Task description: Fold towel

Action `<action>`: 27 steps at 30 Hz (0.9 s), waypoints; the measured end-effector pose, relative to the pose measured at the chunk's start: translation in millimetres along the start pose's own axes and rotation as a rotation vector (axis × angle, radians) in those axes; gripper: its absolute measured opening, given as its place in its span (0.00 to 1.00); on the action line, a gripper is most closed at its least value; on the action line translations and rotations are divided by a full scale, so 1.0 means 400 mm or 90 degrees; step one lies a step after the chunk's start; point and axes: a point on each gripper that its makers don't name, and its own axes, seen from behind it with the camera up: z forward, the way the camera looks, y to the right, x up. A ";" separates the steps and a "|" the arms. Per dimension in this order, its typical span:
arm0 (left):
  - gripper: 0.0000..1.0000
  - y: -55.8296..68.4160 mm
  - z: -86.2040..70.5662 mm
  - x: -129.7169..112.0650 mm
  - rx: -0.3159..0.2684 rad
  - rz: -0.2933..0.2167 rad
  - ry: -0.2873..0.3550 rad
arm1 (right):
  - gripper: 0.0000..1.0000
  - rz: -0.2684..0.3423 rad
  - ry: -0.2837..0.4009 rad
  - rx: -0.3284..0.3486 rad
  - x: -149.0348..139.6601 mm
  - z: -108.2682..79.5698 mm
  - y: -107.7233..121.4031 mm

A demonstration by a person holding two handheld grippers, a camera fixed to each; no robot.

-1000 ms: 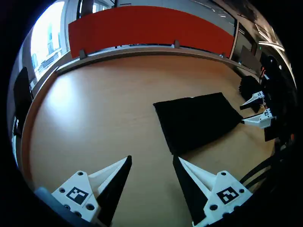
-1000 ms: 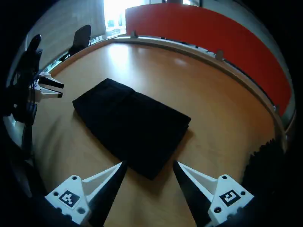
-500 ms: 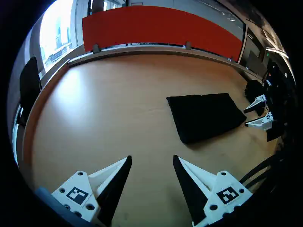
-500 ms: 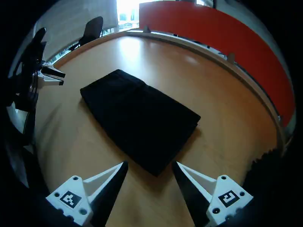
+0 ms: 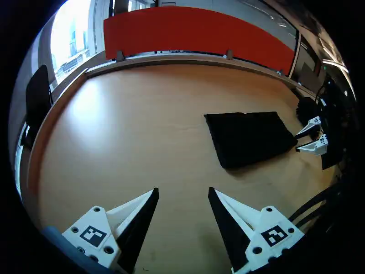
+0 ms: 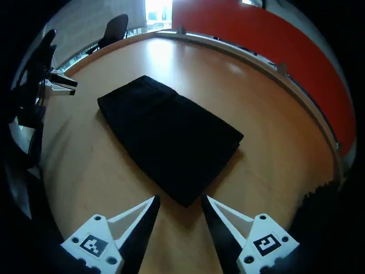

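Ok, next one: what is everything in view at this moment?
towel: one, black, folded flat on the table
table: one, light wood, carrying the towel
divider: one, red, standing along the table's far edge
chair: one, black, beyond the table's edge near the window
window: one, bright, behind the chair
dark heap: one, black, at the table's edge past the towel; too dim to identify
left gripper: one, white and black, open, over bare table apart from the towel
right gripper: one, white and black, open, fingertips at the towel's near corner
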 end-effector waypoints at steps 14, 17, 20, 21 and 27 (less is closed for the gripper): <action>0.80 -0.001 -0.002 -0.006 0.000 -0.001 -0.003 | 0.31 0.009 -0.012 0.011 -0.015 0.002 0.009; 0.80 -0.001 -0.002 -0.007 0.000 -0.001 -0.003 | 0.23 0.010 -0.013 0.016 -0.016 0.001 0.005; 0.80 -0.002 -0.002 -0.006 0.000 -0.001 -0.003 | 0.14 0.009 -0.013 0.016 -0.017 0.000 0.004; 0.80 -0.003 -0.002 -0.006 0.001 -0.001 -0.003 | 0.11 0.009 -0.012 0.016 -0.016 -0.001 0.003; 0.80 -0.005 -0.001 -0.003 0.001 0.000 -0.003 | 0.05 0.015 -0.001 0.017 -0.008 -0.004 0.001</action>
